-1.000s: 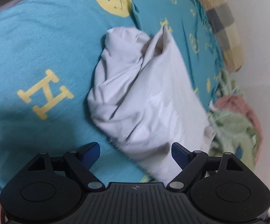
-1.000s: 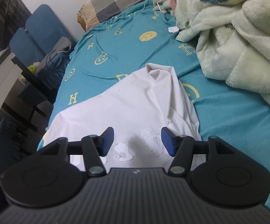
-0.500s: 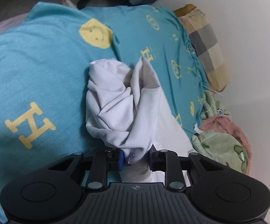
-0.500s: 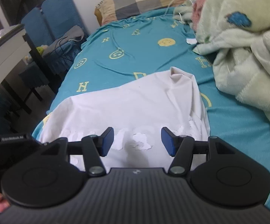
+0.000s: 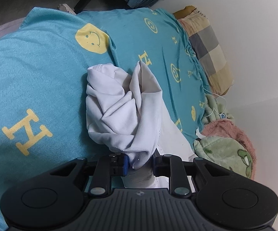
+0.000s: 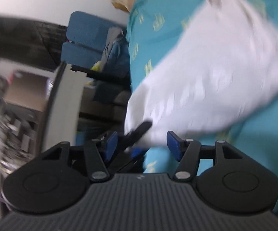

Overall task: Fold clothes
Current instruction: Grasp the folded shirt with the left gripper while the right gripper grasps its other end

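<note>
A bunched edge of the white garment [image 5: 123,111] is pinched by the left hand-held gripper [image 5: 139,162] while the right hand-held gripper [image 6: 140,144], spread and empty, is brought toward another edge to be gripped next.

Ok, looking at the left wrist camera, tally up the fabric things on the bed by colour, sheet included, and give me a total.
White: 1, the white garment, pinched by the left gripper
Teal: 1, the bedsheet with yellow prints
Checked beige and grey: 1, the pillow
Green: 1, the fleece blanket
Pink: 1, the fuzzy blanket
Total: 5
</note>
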The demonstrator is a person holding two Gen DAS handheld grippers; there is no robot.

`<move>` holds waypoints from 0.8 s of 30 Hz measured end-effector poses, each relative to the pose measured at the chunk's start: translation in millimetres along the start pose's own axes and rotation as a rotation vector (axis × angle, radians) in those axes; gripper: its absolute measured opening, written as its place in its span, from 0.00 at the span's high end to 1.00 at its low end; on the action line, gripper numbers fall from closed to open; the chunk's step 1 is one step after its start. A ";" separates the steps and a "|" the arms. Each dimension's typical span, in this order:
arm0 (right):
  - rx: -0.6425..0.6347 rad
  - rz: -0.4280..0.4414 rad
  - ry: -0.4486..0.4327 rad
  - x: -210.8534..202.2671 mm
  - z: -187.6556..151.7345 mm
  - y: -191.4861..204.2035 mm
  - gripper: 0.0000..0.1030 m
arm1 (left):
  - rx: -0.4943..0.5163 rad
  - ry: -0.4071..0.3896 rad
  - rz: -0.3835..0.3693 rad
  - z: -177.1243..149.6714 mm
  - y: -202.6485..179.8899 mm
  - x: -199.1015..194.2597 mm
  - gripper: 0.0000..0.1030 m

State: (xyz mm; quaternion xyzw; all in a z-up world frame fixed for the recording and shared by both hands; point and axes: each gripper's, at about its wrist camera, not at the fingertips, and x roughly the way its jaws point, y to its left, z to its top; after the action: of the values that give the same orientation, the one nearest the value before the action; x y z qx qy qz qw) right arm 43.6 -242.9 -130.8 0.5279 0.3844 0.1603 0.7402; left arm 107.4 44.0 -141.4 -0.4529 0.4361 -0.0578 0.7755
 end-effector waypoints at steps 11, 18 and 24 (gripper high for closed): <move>0.393 -0.057 -0.095 6.7 3.8 -68.6 0.42 | -0.020 -0.014 -0.032 1.8 3.5 -4.1 0.79; 0.470 -0.131 -0.314 -23.1 12.0 -83.6 0.43 | -0.020 -0.011 -0.036 2.0 11.9 -11.4 0.80; 0.415 -0.186 -0.397 -29.0 18.2 -82.3 0.79 | -0.016 0.001 -0.038 4.1 7.1 -8.2 0.80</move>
State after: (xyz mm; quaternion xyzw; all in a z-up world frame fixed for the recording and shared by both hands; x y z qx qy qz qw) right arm 24.2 -305.8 -190.9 0.6513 0.3035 -0.0963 0.6887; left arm 103.2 54.8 -140.8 -0.4675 0.4282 -0.0694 0.7703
